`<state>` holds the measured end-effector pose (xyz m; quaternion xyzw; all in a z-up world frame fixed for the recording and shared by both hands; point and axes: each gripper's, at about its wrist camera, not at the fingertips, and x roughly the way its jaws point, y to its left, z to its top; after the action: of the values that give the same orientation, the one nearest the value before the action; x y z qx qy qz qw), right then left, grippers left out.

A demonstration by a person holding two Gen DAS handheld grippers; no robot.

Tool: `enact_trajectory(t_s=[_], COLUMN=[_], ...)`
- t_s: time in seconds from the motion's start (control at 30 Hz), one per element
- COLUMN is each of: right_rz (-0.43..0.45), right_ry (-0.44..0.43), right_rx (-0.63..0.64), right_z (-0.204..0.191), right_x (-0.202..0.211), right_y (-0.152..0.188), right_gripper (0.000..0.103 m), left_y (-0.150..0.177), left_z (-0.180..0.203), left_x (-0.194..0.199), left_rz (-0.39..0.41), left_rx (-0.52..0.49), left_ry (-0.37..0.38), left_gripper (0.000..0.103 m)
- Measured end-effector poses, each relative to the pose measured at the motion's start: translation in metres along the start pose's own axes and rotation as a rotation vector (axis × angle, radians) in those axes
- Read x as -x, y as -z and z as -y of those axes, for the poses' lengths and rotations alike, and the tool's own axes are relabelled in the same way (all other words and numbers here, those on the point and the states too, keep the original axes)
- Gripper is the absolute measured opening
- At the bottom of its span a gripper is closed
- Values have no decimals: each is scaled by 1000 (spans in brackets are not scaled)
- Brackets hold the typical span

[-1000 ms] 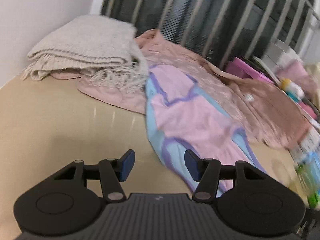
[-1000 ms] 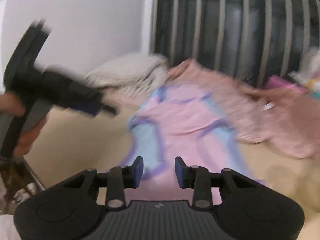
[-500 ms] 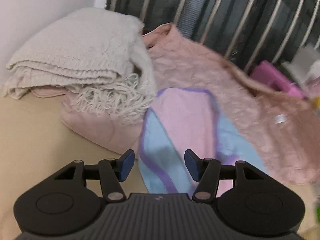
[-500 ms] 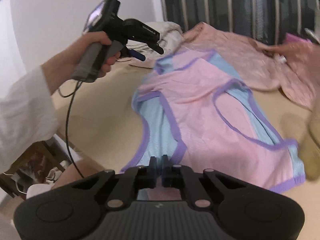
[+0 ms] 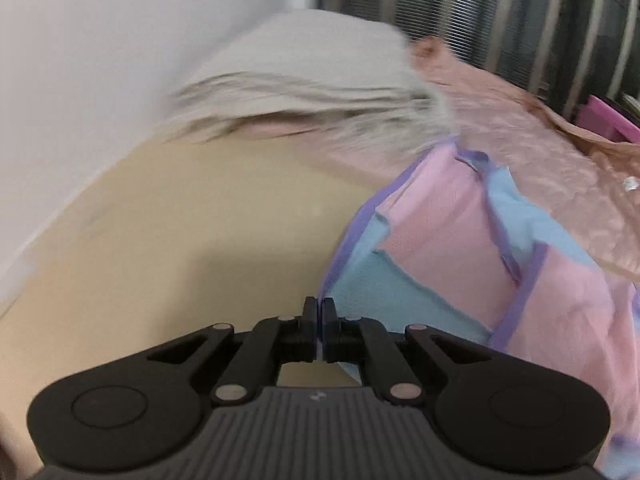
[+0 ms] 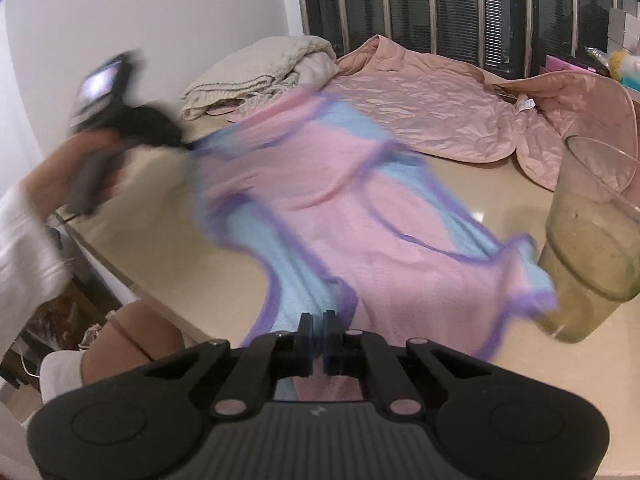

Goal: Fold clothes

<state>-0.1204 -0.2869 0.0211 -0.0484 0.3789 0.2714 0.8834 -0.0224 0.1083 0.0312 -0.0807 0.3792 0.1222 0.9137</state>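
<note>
My left hand-held gripper [image 5: 319,322] is clamped on the pink-and-blue garment [image 6: 352,216] at its purple-trimmed left edge; my right hand-held gripper [image 6: 317,334] is pinched on the near hem. The garment lies spread on the beige bench [image 5: 192,220]. I'd lift both corners evenly, keep the cloth taut, fold across, and steer clear of the glass cup [image 6: 592,248] touching its right corner.

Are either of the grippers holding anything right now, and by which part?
Both grip the pink-and-blue, purple-trimmed mesh top: left gripper shut on its blue side edge, right gripper on its near purple-trimmed edge.
</note>
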Motion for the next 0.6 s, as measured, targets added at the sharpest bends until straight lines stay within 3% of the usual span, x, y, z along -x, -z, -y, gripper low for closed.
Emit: enact_trajectory(t_s=[0.13, 0.2, 0.27, 0.33, 0.37, 0.43, 0.47, 0.5, 0.6], right_rz=[-10, -32, -47, -24, 1, 60, 81, 102, 103], right_ry=[21, 65, 108, 99, 73, -10, -47, -85, -131], right_rx=[21, 58, 95, 113, 112, 88, 73, 58, -34], right_z=[5, 2, -4, -12, -16, -24, -27, -30, -32], right_x=[-12, -21, -25, -23, -21, -18, -22, -25, -58], right_y=[-12, -22, -30, -37, -42, -54, -63, -71, -100], right_gripper=[1, 2, 5, 12, 14, 40, 45, 46, 45], left_y=[51, 62, 59, 49, 43, 31, 26, 20, 11], left_z=[-42, -51, -59, -62, -60, -51, -44, -37, -16], left_x=[67, 91, 102, 105, 102, 91, 81, 72, 41], left_rz=[-44, -9, 61, 82, 67, 24, -2, -28, -116], left_rx=[83, 109, 129, 156, 167, 170, 161, 152, 135], left_ry=[-14, -6, -11, 19, 88, 224, 284, 344, 409], left_gripper=[2, 6, 20, 32, 33, 40, 41, 41, 41])
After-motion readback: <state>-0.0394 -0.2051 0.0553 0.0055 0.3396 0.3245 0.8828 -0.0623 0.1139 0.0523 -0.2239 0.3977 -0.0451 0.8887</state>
